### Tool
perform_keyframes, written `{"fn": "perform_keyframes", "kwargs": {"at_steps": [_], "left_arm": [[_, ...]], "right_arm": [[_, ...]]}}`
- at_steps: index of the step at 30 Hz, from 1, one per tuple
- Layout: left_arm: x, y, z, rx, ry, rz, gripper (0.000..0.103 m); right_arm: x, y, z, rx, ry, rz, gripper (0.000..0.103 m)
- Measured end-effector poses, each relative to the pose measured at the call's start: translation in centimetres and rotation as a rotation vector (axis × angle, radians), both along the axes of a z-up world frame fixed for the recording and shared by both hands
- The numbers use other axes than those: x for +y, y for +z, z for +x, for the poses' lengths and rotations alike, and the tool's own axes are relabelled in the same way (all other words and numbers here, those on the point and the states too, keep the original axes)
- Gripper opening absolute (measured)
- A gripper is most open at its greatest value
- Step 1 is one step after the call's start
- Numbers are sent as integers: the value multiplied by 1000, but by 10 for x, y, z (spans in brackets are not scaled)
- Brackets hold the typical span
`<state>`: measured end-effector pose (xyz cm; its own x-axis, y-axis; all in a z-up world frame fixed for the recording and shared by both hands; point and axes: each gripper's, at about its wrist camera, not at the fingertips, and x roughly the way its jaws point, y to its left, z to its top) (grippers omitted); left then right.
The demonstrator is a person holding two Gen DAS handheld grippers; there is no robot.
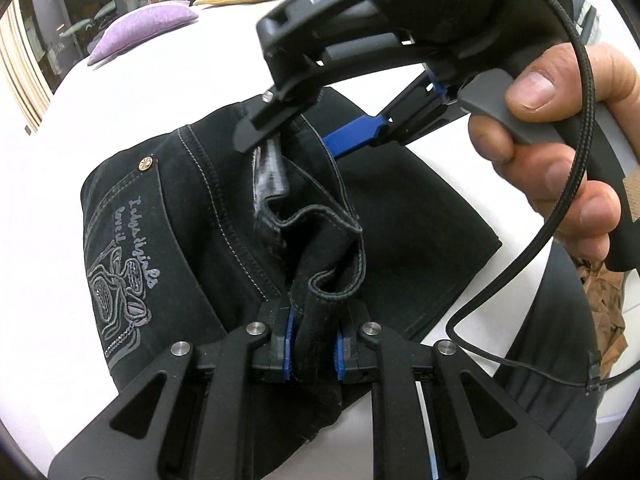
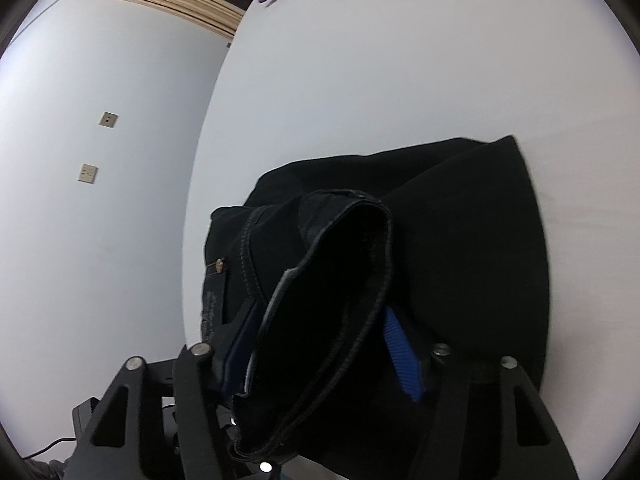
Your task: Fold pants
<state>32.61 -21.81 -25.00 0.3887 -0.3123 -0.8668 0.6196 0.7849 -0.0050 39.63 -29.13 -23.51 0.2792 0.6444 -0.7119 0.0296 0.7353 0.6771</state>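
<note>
Pants [image 1: 192,208] bunched on white tabletop [image 1: 168,92]. Left fingers [image 1: 314,344] clamp the waistband. Right fingers [image 2: 320,344] straddle its far end, part-open, not yet pinching; band runs between both hands.

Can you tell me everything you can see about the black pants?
The pants are black denim with pale stitching, a brass rivet and a silvery butterfly drawing with writing on the back pocket. They lie folded on a white table. The left gripper is shut on a bunched strip of the edge, lifting it. The right gripper has more of that edge between its fingers, not yet pressing it.
</note>
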Motion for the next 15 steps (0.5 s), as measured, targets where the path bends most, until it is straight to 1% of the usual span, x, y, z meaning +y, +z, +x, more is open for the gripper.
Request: {"fn": "perform_keyframes", "kwargs": {"at_steps": [2, 5, 8, 10, 15], "left_arm": [[-3, -3, 0, -1, -3, 3, 13], [-6, -1, 0, -1, -15, 7, 13], [-6, -5, 6, 6, -26, 7, 13], [-9, -9, 9, 3, -39, 8, 13], [-29, -2, 10, -12, -85, 6, 13]], "right_arm": [[0, 1, 0, -1, 4, -18, 31], [-4, 4, -2, -14, 2, -32, 17], [-8, 7, -5, -31, 3, -34, 12], [-13, 9, -7, -48, -2, -31, 11], [-30, 17, -13, -102, -25, -19, 9]]}}
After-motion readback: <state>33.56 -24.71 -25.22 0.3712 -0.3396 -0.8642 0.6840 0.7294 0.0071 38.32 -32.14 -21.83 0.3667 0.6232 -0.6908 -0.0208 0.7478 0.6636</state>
